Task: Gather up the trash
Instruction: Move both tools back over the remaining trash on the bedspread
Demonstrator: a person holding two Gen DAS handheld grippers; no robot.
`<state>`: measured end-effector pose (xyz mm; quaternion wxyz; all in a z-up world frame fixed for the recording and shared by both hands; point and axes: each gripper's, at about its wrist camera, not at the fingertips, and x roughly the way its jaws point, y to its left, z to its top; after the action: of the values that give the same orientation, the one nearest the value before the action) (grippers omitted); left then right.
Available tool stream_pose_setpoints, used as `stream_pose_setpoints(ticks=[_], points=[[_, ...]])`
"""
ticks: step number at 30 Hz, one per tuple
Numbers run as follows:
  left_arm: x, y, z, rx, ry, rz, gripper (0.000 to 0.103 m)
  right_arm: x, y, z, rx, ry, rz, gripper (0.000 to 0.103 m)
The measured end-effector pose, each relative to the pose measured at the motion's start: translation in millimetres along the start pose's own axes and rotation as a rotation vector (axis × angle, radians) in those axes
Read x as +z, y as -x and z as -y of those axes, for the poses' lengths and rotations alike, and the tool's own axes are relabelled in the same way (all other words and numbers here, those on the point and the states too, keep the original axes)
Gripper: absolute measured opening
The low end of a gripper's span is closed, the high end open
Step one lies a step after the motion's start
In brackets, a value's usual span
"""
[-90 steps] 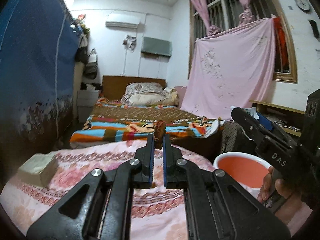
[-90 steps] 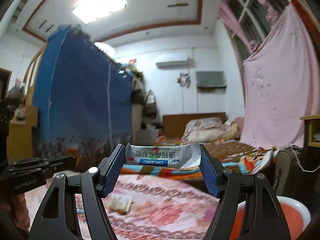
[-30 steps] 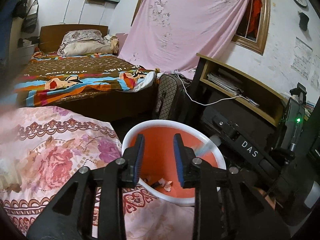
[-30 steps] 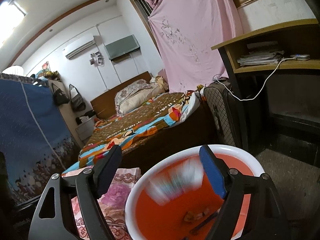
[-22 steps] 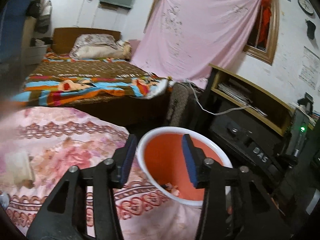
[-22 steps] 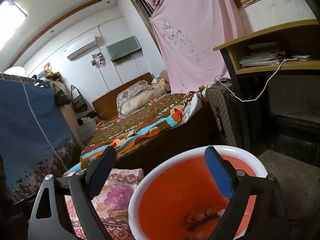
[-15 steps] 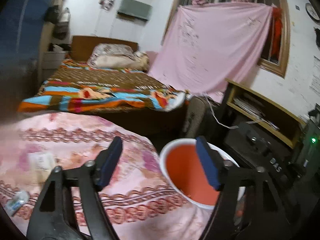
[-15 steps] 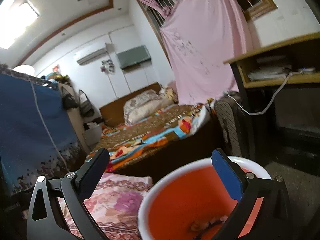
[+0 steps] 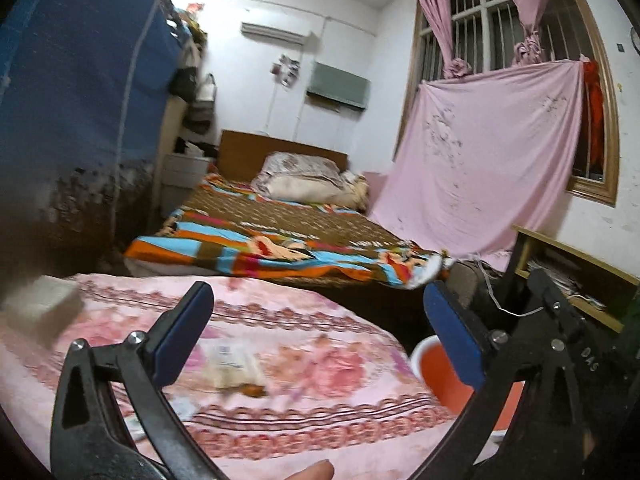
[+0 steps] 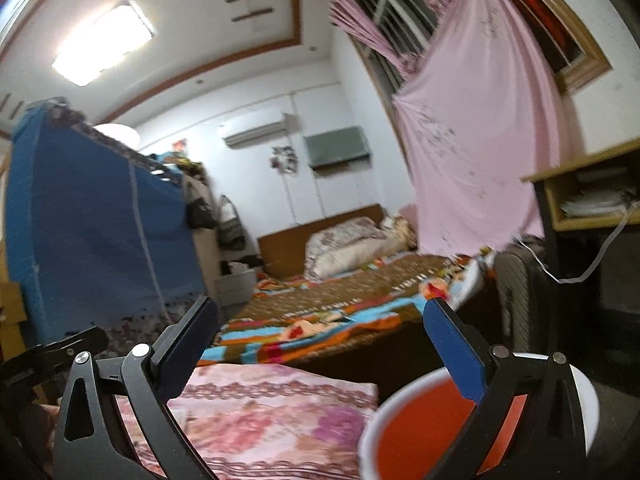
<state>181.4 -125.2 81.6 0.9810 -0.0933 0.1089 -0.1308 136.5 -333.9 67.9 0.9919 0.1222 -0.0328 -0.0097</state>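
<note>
Now our left gripper [image 9: 316, 328] is wide open, with nothing between its blue pads [image 9: 182, 330]. Its jaws have just been opening. It hangs over the pink flowery blanket [image 9: 320, 364] that covers the bed in front of us. Straight ahead of it, on the blanket, lies a pale little packet [image 9: 232, 364]. It looks blurry, so we cannot read it. A small brown bit [image 9: 253, 390] sits just beside the packet, touching its near corner. Low on the left, past the left finger, we see another small piece of trash [image 9: 134, 428], too blurry to tell what it is. Far to the left, a pale boxy block [image 9: 38, 310] rests on the blanket near its edge.

Our right gripper [image 10: 320, 332] is wide open too, and it holds nothing. Its jaws have also just been opening. Right under its right finger stands the bin [image 10: 400, 432], red inside with a white rim. From this side we cannot see what is in it. In the left view the bin [image 9: 436, 368] stands just beside the pink blanket, low on the right.

Farther away is a second bed with a stripy cover [image 9: 280, 248] and a pillow [image 9: 304, 180]. A big pink sheet [image 9: 488, 168] hangs over the window, and a blue cloth [image 9: 80, 100] hangs on the left.
</note>
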Motion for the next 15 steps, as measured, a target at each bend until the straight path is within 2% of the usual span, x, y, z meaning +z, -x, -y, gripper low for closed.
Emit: stream_pose_setpoints(ticks=[10, 15], points=[[9, 38, -60, 0.126, 0.038, 0.076, 0.092, -10, 12, -73, 0.177, 0.147, 0.091, 0.103], [6, 54, -83, 0.182, 0.033, 0.097, 0.092, -19, 13, -95, 0.234, 0.194, 0.086, 0.103]])
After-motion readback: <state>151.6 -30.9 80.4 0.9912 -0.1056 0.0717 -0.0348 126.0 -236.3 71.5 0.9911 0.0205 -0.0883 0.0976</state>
